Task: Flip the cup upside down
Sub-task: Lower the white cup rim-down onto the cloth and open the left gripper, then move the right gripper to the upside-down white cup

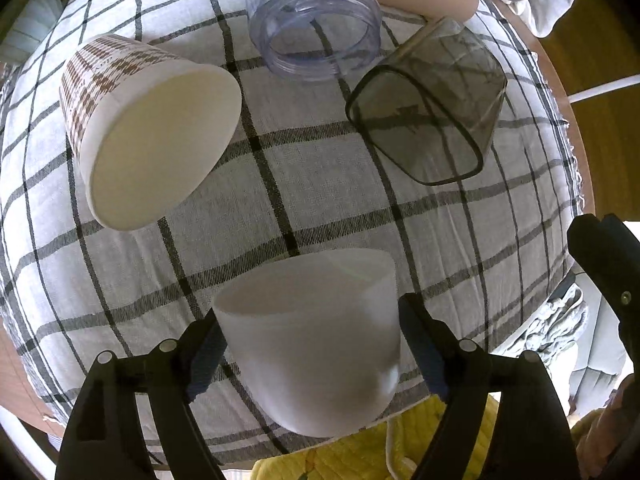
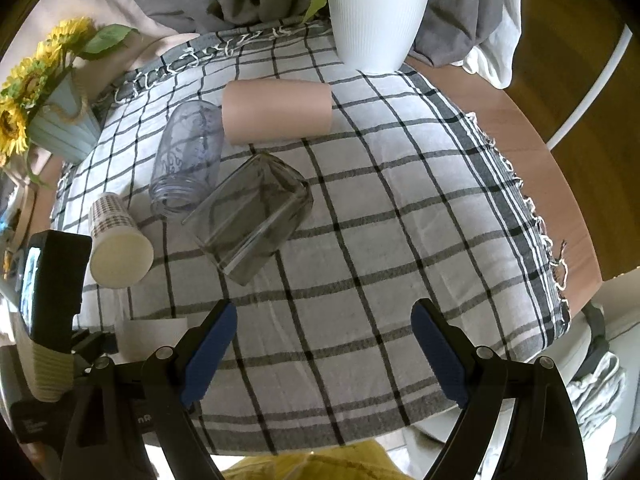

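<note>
Smooth white plastic cup [image 1: 316, 344] pinched in left gripper [image 1: 310, 354], tilted, mouth facing upper left.
Right gripper [image 2: 324, 344] spread wide over woven checked tablecloth [image 2: 400, 240].

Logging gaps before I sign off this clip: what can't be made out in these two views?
- White cup, left wrist view: its base is hidden by its own wall. In the right wrist view only a white sliver shows behind the left gripper.
- Pink cup: cut off by the top edge in the left wrist view.
- Right gripper: fingers apart, nothing between them.
- Left gripper: whether its fingers press the cup is unclear.
</note>
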`<action>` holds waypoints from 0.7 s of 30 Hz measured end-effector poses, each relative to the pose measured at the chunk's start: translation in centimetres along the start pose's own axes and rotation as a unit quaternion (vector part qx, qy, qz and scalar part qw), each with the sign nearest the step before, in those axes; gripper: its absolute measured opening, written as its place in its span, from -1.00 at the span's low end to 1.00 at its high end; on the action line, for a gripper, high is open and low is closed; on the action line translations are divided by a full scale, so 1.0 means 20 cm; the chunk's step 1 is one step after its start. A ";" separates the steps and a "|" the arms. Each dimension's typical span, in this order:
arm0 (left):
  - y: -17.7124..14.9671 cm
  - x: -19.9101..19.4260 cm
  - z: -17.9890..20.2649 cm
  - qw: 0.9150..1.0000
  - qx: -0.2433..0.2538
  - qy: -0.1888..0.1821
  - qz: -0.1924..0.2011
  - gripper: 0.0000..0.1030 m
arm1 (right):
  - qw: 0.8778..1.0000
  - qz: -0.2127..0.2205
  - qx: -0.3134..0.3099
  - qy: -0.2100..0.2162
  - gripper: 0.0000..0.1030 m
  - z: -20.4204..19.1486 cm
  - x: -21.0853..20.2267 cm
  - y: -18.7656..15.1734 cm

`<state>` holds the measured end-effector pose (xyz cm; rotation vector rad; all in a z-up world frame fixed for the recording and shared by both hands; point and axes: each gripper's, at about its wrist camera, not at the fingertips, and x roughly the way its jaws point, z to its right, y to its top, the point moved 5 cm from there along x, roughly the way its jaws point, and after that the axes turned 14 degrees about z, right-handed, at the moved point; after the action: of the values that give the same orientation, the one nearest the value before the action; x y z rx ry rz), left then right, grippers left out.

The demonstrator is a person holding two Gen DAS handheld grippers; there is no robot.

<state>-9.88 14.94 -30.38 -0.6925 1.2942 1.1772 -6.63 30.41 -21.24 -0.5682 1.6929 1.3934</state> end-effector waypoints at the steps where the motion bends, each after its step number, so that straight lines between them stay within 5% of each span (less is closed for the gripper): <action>1: 0.00 -0.01 0.00 1.000 -0.001 0.000 0.002 0.59 | 1.000 0.001 0.000 -0.001 0.72 0.00 0.00 0.00; 6: -0.01 -0.11 0.00 1.000 -0.012 -0.006 0.026 0.67 | 1.000 0.016 0.000 0.001 0.72 -0.01 -0.09 0.02; 12: -0.09 -0.39 -0.04 0.994 -0.036 -0.014 0.103 0.85 | 0.998 0.064 0.004 0.020 0.72 -0.03 -0.30 0.07; 18: -0.18 -0.65 -0.20 0.974 -0.065 0.093 0.198 0.93 | 0.995 0.091 -0.011 0.046 0.72 -0.14 -0.42 0.04; 21: -0.29 -0.78 -0.34 0.956 -0.075 0.157 0.235 0.93 | 0.994 0.083 -0.027 0.065 0.72 -0.22 -0.41 -0.02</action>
<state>-4.88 2.82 -18.19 -0.7218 1.7115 1.6099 -3.31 24.67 -14.56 -0.5688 1.8452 1.5528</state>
